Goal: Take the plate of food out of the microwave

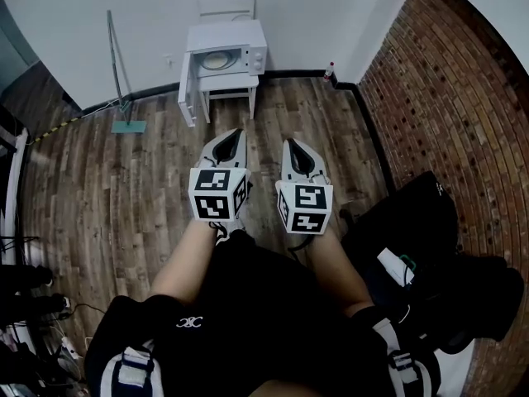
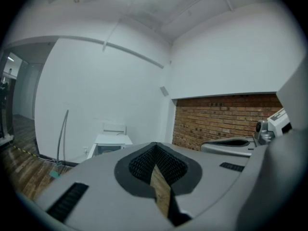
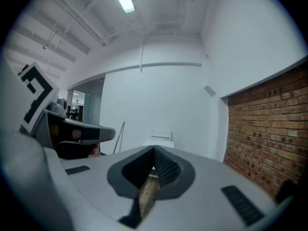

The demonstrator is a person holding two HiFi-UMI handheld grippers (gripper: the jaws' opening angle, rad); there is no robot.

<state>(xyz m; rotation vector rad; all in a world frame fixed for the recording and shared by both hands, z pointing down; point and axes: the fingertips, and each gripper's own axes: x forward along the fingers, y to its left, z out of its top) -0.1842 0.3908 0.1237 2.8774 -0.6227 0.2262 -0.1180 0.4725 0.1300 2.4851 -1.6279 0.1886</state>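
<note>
Head view: white microwave [image 1: 227,56] on a small white table [image 1: 229,89] against the far wall, its door [image 1: 188,98] swung open to the left. Inside the cavity sits a pale plate [image 1: 216,59]; what is on it is too small to make out. A long-handled mop [image 1: 116,64] leans on the wall left of the table. Wooden floor [image 1: 132,188] and a brick wall [image 1: 446,98] on the right. The left gripper [image 1: 234,139] and right gripper [image 1: 294,149] are held side by side over the floor, well short of the microwave, both pointing toward it.

Left gripper view: jaws together, the ribbed pads [image 2: 168,163] meeting at the tip. Nothing is between them; only a sliver of floor shows through the slit behind the tip. The microwave [image 2: 109,146] is small and far ahead, and the right gripper [image 2: 231,146] lies just off to the right.

Right gripper view: jaws closed tip to tip, pads [image 3: 166,166] touching, holding nothing. The microwave [image 3: 161,138] is distant, just above the tip. The left gripper [image 3: 72,134] is alongside at left.
</note>
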